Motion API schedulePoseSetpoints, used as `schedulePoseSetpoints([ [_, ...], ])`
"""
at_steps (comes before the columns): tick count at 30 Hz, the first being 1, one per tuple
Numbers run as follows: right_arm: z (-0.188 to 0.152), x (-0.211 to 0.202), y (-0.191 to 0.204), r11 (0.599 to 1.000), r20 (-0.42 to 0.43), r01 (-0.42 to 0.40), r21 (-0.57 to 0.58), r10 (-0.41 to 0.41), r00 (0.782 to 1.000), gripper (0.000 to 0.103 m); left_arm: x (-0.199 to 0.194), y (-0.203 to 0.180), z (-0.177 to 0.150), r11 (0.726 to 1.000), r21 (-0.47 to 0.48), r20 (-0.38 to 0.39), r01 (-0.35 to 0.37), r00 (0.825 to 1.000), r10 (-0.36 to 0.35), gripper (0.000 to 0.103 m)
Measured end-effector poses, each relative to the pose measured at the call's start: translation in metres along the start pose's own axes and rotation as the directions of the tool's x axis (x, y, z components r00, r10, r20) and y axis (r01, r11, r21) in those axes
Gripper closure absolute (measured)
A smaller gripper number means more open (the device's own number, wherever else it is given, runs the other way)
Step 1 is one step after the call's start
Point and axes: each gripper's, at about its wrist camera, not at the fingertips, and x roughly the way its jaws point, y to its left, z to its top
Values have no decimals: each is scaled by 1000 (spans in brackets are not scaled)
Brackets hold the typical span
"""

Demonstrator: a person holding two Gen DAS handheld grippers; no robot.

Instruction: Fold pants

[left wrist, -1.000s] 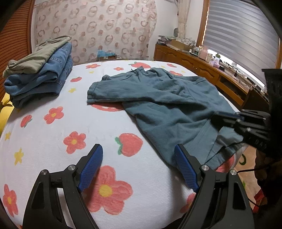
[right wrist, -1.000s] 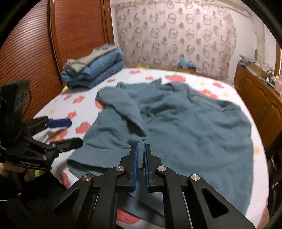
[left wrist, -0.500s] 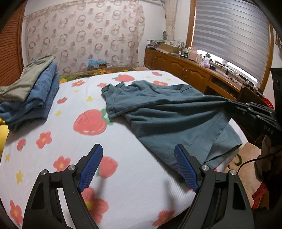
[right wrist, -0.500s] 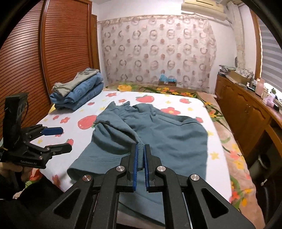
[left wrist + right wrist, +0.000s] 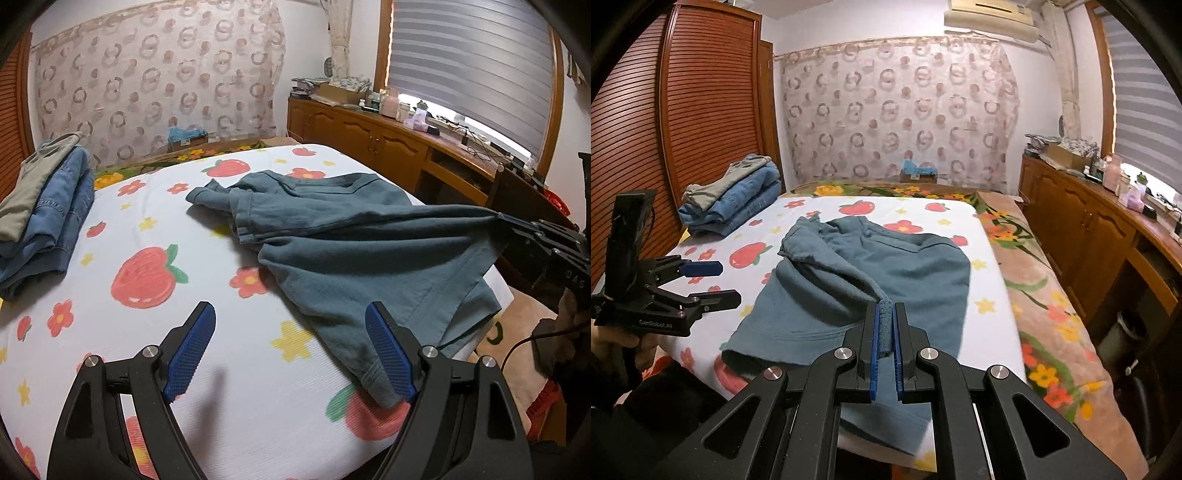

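The teal pants lie crumpled on the white bed sheet with strawberries and flowers, and hang over its near right edge. My right gripper is shut on a bunched edge of the pants and holds it lifted and stretched beyond the bed's edge; it shows at the right of the left wrist view. My left gripper is open and empty, low over the sheet beside the pants' near hem. It shows at the left of the right wrist view.
A stack of folded jeans and a grey garment sits at the bed's far left corner. A wooden cabinet with clutter runs along the right wall under the blinds. A slatted wardrobe stands on the left. A floral blanket borders the bed.
My right gripper has pulled back and up with the pants' edge, drawing the cloth toward the bed's near right edge. My left gripper has drawn back, still open.
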Motion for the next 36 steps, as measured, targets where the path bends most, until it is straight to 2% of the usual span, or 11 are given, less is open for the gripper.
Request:
schedulePoseSetpoints([
  [14, -17, -12, -8, 999, -22, 12, 53, -11, 1000, 97, 11, -17, 4, 1000, 28, -14, -6, 1000, 6, 19],
  [21, -30, 0, -16, 996, -93, 0, 88, 8, 996, 97, 19, -21, -2, 999, 39, -39, -17, 999, 18, 19],
  [28, -23, 3, -20, 994, -115, -8, 108, 20, 993, 96, 23, -21, -9, 998, 42, -61, -39, 997, 42, 19],
  [32, -23, 2, -18, 995, -126, -2, 103, 15, 992, 95, 26, -19, -12, 999, 33, -70, -37, 997, 39, 19],
  [36, -23, 1, -16, 995, -133, 20, 98, -7, 991, 86, 32, -14, -14, 1000, 15, -92, -27, 995, 29, 19],
])
